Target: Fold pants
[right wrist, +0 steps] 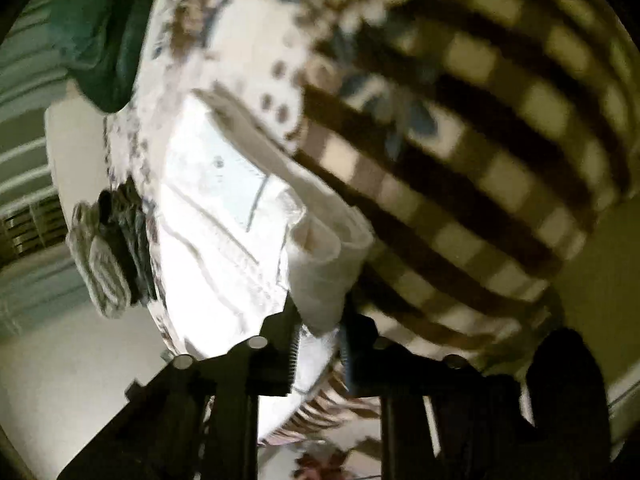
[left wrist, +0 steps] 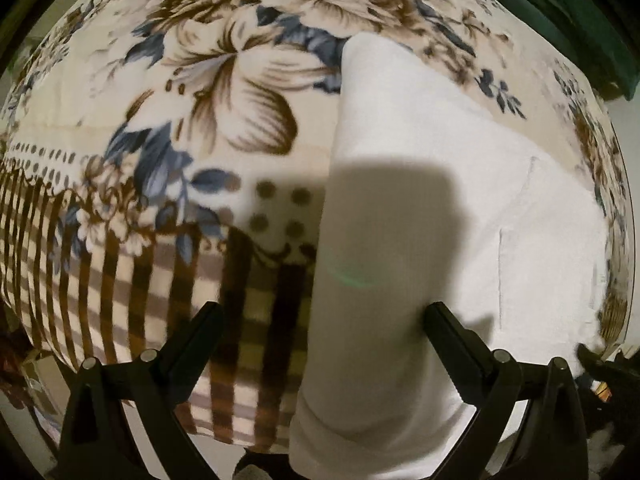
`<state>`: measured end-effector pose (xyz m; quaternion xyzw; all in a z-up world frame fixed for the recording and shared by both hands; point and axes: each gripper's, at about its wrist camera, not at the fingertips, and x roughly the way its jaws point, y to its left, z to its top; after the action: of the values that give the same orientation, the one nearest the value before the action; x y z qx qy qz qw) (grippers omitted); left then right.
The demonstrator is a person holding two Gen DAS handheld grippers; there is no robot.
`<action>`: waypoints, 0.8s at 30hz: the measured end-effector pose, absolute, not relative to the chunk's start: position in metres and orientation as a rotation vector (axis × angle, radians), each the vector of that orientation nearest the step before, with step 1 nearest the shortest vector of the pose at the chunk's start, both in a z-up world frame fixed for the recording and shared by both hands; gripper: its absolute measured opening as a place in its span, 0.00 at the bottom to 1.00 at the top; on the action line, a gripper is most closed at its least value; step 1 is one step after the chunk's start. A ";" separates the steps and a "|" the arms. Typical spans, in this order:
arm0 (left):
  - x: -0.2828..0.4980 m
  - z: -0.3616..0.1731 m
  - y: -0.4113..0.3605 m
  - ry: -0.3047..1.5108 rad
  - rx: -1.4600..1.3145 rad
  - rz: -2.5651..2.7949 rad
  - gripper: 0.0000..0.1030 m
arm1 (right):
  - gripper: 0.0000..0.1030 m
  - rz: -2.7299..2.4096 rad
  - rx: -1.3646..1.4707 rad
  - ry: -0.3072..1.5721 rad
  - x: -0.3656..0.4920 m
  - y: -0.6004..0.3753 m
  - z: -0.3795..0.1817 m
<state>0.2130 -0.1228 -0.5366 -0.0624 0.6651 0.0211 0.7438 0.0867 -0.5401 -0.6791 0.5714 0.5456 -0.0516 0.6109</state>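
Pinching a rolled fold of the white pants (right wrist: 324,280), the right gripper (right wrist: 318,350) has its jaws pressed on the cloth, while the left gripper (left wrist: 324,316) hangs spread above them; the pants lie on a floral blanket (left wrist: 224,92), green fabric (left wrist: 580,12) beyond.

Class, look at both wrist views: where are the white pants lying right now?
The white pants lie on the floral blanket, right of centre in the left wrist view; in the right wrist view a folded end is pinched in the right gripper.
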 end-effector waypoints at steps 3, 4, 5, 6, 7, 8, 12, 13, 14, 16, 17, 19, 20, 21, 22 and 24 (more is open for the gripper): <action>0.212 -0.543 -0.124 1.465 -0.139 0.045 1.00 | 0.15 -0.116 1.273 1.314 0.087 -0.536 -0.685; 0.213 -0.544 -0.124 1.469 -0.146 0.048 1.00 | 0.16 -0.104 1.289 1.310 0.088 -0.536 -0.689; 0.214 -0.544 -0.126 1.472 -0.152 0.051 1.00 | 0.17 -0.076 1.323 1.292 0.090 -0.536 -0.691; 0.215 -0.542 -0.126 1.475 -0.163 0.051 1.00 | 0.21 -0.049 1.344 1.275 0.090 -0.538 -0.692; 0.215 -0.540 -0.126 1.474 -0.174 0.044 1.00 | 0.29 -0.011 1.355 1.261 0.091 -0.538 -0.691; 0.214 -0.538 -0.125 1.467 -0.188 0.035 1.00 | 0.35 0.049 1.378 1.239 0.092 -0.536 -0.690; 0.217 -0.539 -0.114 1.457 -0.266 -0.029 1.00 | 0.61 0.202 1.446 1.243 0.097 -0.513 -0.707; 0.217 -0.542 -0.112 1.457 -0.282 -0.042 1.00 | 0.61 0.214 1.441 1.261 0.100 -0.504 -0.713; 0.219 -0.545 -0.108 1.457 -0.300 -0.055 1.00 | 0.61 0.230 1.427 1.277 0.107 -0.494 -0.719; 0.220 -0.553 -0.107 1.461 -0.330 -0.073 1.00 | 0.62 0.253 1.410 1.271 0.117 -0.481 -0.725; 0.221 -0.556 -0.106 1.459 -0.341 -0.082 1.00 | 0.63 0.261 1.407 1.249 0.122 -0.476 -0.725; 0.223 -0.558 -0.106 1.460 -0.344 -0.088 1.00 | 0.63 0.302 1.402 1.195 0.132 -0.468 -0.715; 0.223 -0.558 -0.107 1.459 -0.348 -0.091 1.00 | 0.63 0.314 1.393 1.167 0.139 -0.465 -0.708; 0.223 -0.558 -0.106 1.458 -0.353 -0.098 1.00 | 0.63 0.322 1.373 1.161 0.144 -0.462 -0.704; 0.223 -0.557 -0.107 1.459 -0.354 -0.104 1.00 | 0.63 0.309 1.334 1.183 0.152 -0.459 -0.703; 0.220 -0.558 -0.114 1.464 -0.361 -0.115 1.00 | 0.62 0.266 1.304 1.249 0.160 -0.453 -0.714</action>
<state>0.2201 -0.1143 -0.5576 -0.1637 0.6641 -0.0523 0.7276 0.1598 -0.4533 -0.7140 0.5651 0.5413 0.1151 0.6119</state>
